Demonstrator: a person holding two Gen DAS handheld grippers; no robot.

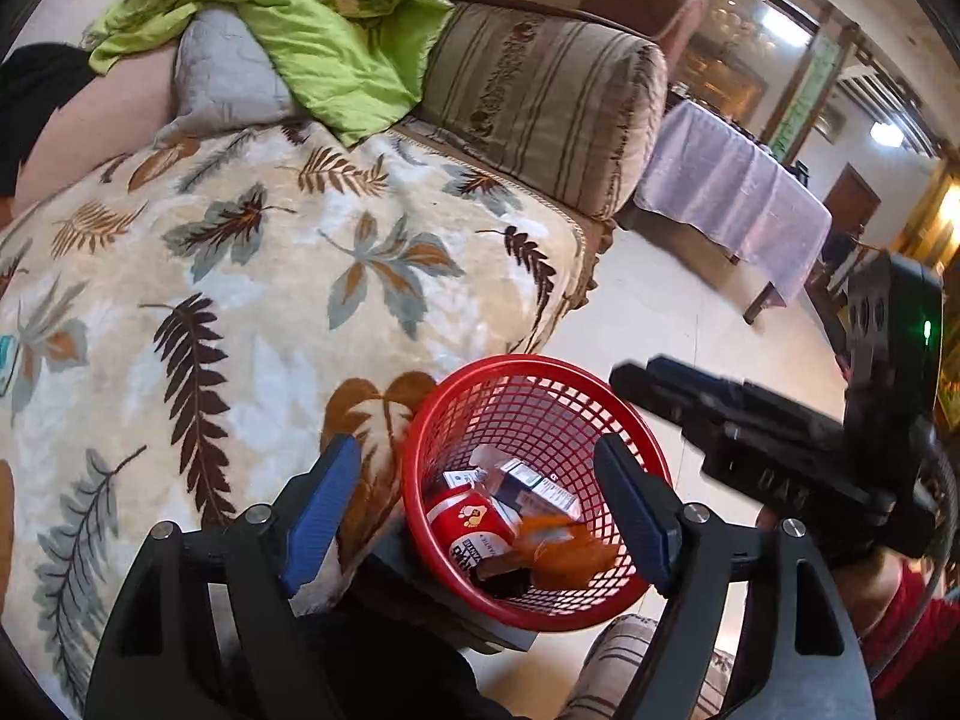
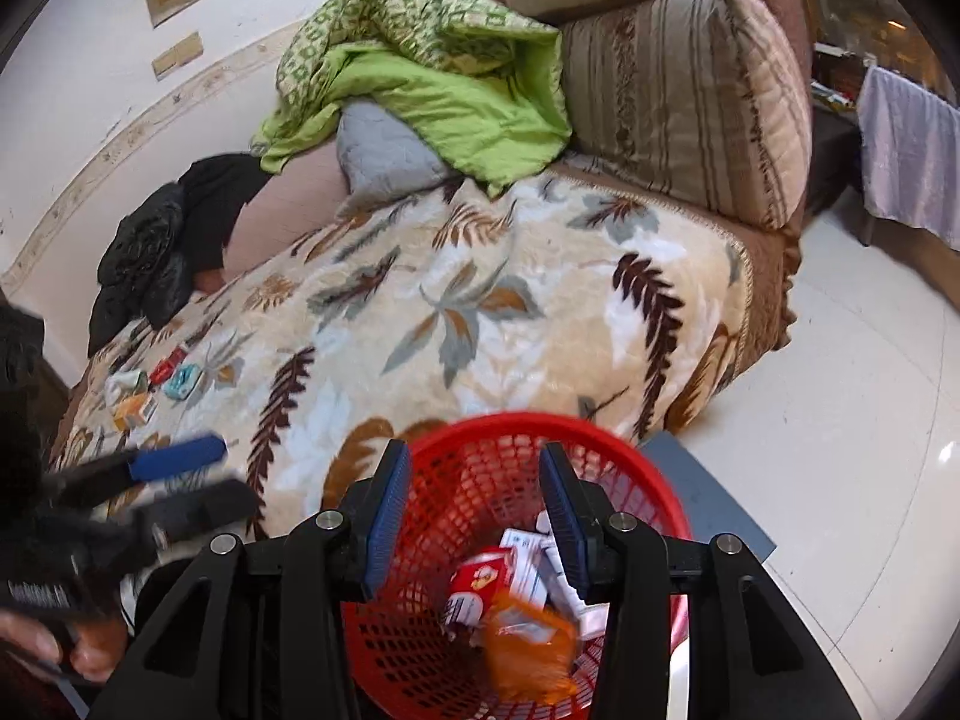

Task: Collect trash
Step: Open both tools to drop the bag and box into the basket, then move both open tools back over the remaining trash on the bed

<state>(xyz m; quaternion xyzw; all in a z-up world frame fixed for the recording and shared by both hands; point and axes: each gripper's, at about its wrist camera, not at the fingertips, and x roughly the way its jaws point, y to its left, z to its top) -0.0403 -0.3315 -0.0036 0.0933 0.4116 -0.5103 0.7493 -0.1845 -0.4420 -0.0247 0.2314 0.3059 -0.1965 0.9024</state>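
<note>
Trash already fills the bottom of the red basket (image 1: 534, 492): boxes, a red tub, an orange wrapper (image 2: 528, 648) blurred as if dropping. Left gripper (image 1: 480, 510) and right gripper (image 2: 474, 516) both hang over it, fingers apart and empty. Only the right view shows more small packs (image 2: 159, 381) left on the far-left blanket (image 2: 480, 312)

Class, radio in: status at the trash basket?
Both grippers, left and right, open, empty. Orange wrapper in red basket. More litter on blanket. Nothing blocking.
</note>
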